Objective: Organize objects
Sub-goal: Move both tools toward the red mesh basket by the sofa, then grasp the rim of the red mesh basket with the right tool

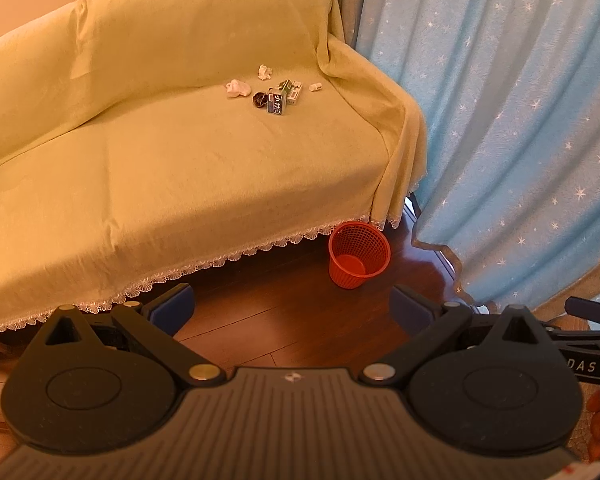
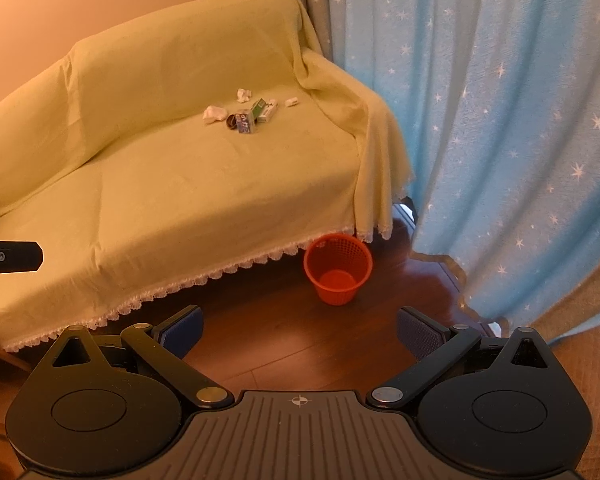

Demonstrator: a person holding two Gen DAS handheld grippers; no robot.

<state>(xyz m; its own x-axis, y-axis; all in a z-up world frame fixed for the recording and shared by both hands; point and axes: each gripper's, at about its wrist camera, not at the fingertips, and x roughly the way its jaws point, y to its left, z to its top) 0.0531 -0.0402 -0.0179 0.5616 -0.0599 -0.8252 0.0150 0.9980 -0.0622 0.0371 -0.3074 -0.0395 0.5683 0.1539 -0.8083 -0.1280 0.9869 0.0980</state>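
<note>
We are holding both grippers out over the wooden floor, the left gripper [image 1: 292,312] and the right gripper [image 2: 298,332] each with its jaws spread wide and gripping nothing.

The litter we are tidying is lying far ahead of the jaws, up on the seat of the sofa [image 1: 180,168], toward its right arm. The red basket [image 1: 359,254] is standing on the floor much nearer, just ahead of the jaws and a little to the right, at the sofa's lace hem.

Counting from here, we are seeing three white crumpled paper wads: one [image 1: 237,89] at the left of the cluster, one [image 1: 264,72] behind it, and a small one [image 1: 315,87] off to the right. We judge them light, soft and easily crushed, so pinching anywhere across the bulk should do.

There are two, perhaps three, small boxes: a blue box [image 1: 277,105] in front, and a green and white box [image 1: 290,90] behind it that may be two pieces; it is too small to tell. These look light but stiff, so we would be closing across their narrow faces.

One dark round thing [image 1: 259,99] is touching the blue box on its left; what it is made of we cannot tell.

There is one basket, and it is looking empty.
</note>
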